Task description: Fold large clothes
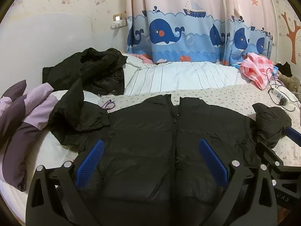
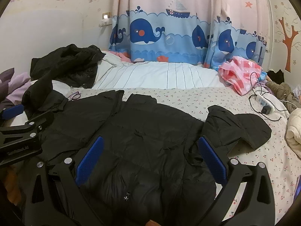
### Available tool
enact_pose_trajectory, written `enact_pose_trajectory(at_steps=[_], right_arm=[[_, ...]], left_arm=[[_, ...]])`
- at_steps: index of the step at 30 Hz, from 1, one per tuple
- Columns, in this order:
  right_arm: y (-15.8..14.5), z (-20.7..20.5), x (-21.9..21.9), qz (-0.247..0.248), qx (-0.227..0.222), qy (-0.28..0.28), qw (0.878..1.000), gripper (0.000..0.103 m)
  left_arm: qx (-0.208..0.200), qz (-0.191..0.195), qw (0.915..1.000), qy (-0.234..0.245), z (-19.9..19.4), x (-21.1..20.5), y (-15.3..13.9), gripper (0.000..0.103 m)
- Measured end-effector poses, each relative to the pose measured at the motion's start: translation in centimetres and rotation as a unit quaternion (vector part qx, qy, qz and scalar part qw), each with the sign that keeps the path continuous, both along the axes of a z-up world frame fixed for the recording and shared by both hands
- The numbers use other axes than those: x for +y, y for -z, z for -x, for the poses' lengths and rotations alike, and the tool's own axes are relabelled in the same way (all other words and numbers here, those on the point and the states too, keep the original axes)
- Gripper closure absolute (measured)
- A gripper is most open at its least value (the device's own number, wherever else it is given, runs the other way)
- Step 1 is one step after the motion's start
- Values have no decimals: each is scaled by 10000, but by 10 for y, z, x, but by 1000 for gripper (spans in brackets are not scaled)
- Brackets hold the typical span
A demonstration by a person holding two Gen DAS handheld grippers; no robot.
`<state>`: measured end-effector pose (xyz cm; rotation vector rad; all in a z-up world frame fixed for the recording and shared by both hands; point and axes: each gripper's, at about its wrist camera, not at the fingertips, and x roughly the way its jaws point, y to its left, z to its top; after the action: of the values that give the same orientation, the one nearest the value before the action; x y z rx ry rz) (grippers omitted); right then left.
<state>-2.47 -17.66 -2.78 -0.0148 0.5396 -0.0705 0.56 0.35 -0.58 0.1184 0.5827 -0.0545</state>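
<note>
While both claws (image 1: 149, 162) (image 2: 150, 160) hang spread over jacket (image 1: 143, 143): pinch sleeve (image 2: 237, 126) cuff, fold inward flat.

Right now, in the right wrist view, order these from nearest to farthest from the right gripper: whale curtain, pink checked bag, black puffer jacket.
1. Black puffer jacket, spread directly under the open right gripper.
2. Pink checked bag, far right on the bed.
3. Whale curtain, hanging behind the bed.
</note>
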Motion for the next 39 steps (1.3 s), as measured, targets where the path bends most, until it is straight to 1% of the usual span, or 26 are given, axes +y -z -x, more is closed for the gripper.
enact_pose_trajectory(at_steps=[10,22,25,28,32,34,36,37,39], right_arm=[[3,1,-1,19,10,-11,10000,6],[12,5,-1,180,202,-83,9996,6],[16,3,2,270,320,-40,9991,6],[19,6,2,216,380,-50,9990,6],[17,13,-2,354,343,-299,9983,6],[17,16,-16,362,376,-236,9984,6],[19,21,-42,82,599,-109,9981,6],[25,26,-61,-210,819,-30,9964,6],[37,41,-86,-578,1164,151,9914,6]], left_arm=[[43,-2,10000,9,0,-2,4,6],[298,160,9994,30,-4,4,8,6],[426,298,9986,30,-4,8,9,6],[592,441,9972,68,-3,11,11,6],[644,407,9971,62,-2,15,12,6],[638,349,9973,27,-2,17,12,6],[659,390,9971,-9,-3,22,11,6],[676,456,9967,-38,-4,27,10,6],[727,584,9956,-54,-4,33,10,6]])
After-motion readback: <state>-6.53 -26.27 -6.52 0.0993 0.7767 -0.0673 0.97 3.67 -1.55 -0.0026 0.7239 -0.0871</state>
